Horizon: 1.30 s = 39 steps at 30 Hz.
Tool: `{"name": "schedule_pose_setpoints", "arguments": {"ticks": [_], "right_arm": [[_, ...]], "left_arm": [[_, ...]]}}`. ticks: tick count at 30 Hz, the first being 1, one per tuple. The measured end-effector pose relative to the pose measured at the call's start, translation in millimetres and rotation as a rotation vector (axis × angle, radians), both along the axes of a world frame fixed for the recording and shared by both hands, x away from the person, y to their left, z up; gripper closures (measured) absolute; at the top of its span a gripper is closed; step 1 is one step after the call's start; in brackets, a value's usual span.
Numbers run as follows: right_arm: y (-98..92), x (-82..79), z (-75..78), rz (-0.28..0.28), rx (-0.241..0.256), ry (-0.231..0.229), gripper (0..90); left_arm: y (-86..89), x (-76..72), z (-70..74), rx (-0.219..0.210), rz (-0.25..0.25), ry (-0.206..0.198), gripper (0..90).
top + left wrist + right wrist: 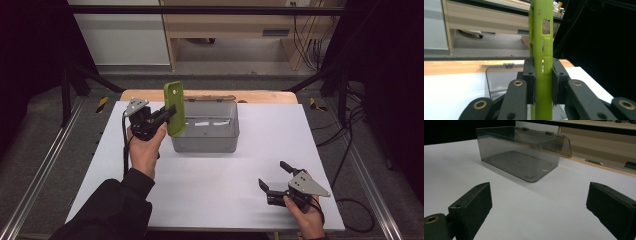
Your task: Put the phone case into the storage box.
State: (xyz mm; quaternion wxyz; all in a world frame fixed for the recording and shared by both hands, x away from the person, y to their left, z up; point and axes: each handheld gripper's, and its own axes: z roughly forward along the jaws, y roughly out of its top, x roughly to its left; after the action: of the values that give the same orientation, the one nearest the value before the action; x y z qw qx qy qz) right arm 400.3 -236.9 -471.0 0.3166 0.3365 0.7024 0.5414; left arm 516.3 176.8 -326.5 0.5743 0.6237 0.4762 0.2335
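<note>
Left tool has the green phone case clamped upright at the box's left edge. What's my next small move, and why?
Probably ease the left tool rightward over the clear box, then lower. The green phone case stands upright at the box's left wall, and the box looks empty with its lid open.

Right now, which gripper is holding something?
The left gripper: its jaws clamp a green phone case upright beside the clear box. The right gripper is open, holding nothing.

Your left gripper [167, 116] holds a green phone case [174, 108] upright at the left wall of the clear box [206, 143], which sits open-topped at the far middle of the white table [210, 195]. Its raised lid [210, 98] blocks the far side. The near table lies open around your right gripper [274, 175].
</note>
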Motion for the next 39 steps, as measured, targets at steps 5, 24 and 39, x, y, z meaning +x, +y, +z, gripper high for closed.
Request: {"name": "schedule_pose_setpoints", "arguments": {"ticks": [5,24,39], "right_arm": [[1.2,-0.2,-0.5,0.004,-0.007,0.003,6.2],[0.6,-2.1,1.1,0.011,0.01,-0.007,6.1],[4.9,-3.2,0.2,0.05,0.037,-0.019,5.4]], "left_arm": [[-8.8,10.0,-0.3,0.032,0.01,-0.003,77.2],[-8.8,35.8,-22.9,0.078,0.066,0.032,77.2],[-4.9,42.6,-28.8,0.073,0.069,0.058,77.2]]}}
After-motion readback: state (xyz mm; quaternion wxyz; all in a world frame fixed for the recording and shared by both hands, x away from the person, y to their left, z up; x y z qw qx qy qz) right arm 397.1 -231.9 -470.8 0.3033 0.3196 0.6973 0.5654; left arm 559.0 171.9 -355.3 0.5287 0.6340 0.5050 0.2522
